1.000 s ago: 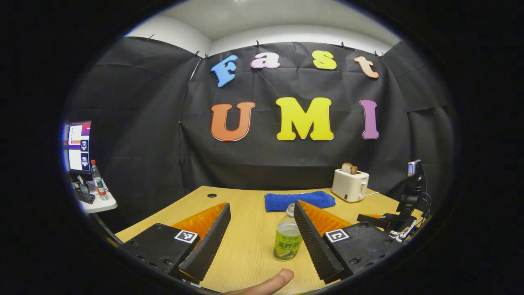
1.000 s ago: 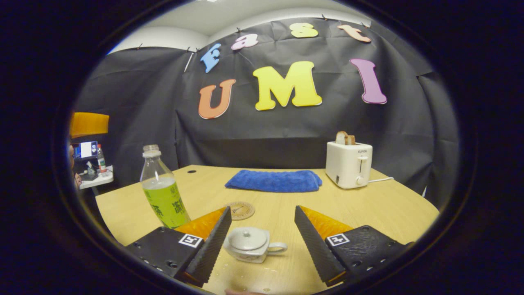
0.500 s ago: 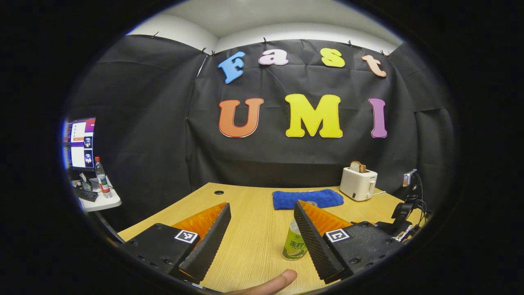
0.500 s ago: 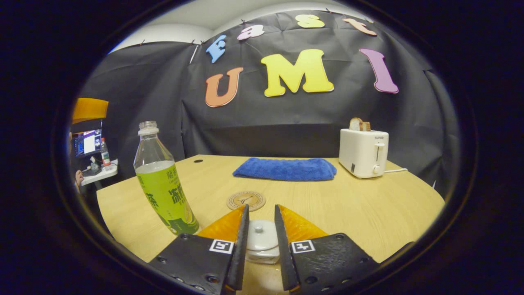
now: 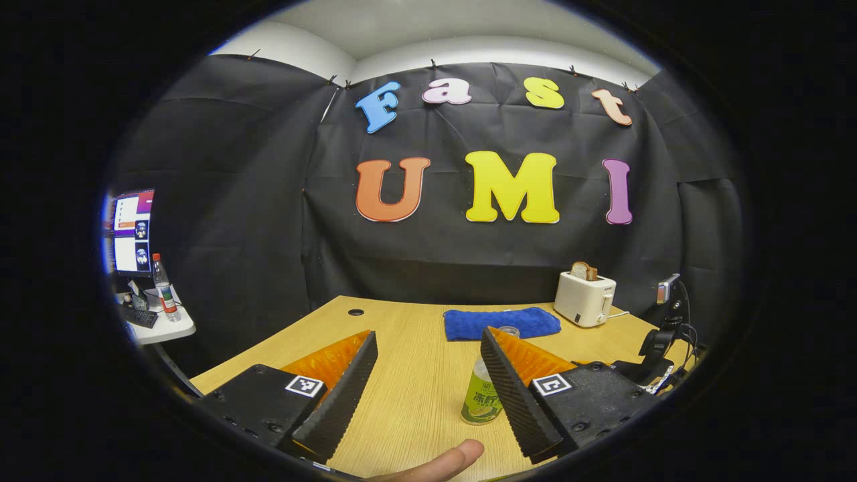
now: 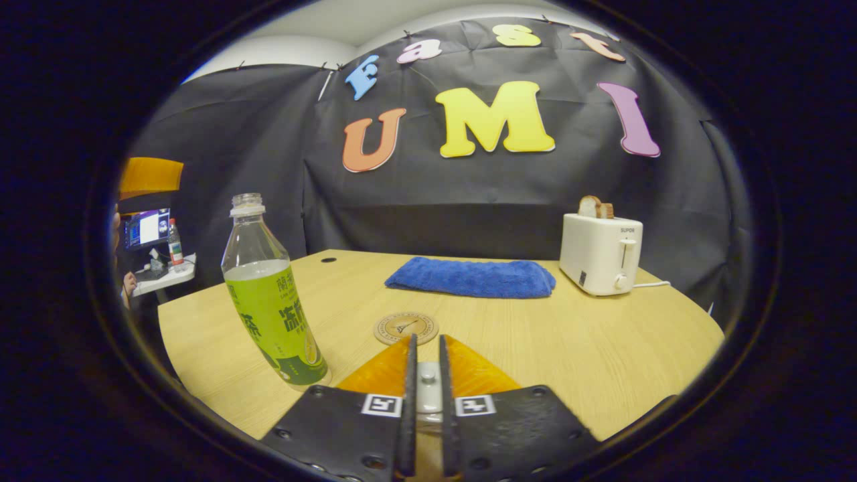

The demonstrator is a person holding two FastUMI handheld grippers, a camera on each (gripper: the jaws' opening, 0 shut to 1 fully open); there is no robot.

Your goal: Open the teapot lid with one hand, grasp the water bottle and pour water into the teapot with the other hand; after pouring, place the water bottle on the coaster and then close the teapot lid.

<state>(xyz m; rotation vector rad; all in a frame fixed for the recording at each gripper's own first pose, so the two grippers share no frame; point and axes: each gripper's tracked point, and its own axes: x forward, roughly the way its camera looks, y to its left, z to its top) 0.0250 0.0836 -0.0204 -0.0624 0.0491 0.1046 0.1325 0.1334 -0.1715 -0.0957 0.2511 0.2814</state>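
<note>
1. Teapot lid [image 6: 424, 381]: it sits on the table [image 6: 602, 348] close in front of the right gripper [image 6: 424, 402], and I see only a pale strip of it with its small knob in the narrow gap between the fingers. The pot body under it is hidden.
2. The right gripper is nearly pressed together around the knob. It seems to pinch the knob, but I cannot confirm that both fingers touch it.
3. The left gripper [image 5: 428, 395] is spread wide above the table. The water bottle [image 5: 483, 395] stands just beside its right finger, apart from it and not between the fingers.
4. In the right gripper view the water bottle [image 6: 273, 314] stands upright without a cap, left of the teapot, and the coaster [image 6: 405, 328] lies just behind it.
5. Risk, in my judgement: the knob is small and smooth, so a weak pinch can let the lid slip and fall back on the pot.
6. Another risk: if the lid sticks, lifting can pull the whole pot and tip it.
7. The open bottle can spill if the left gripper knocks it while approaching from the side.
</note>
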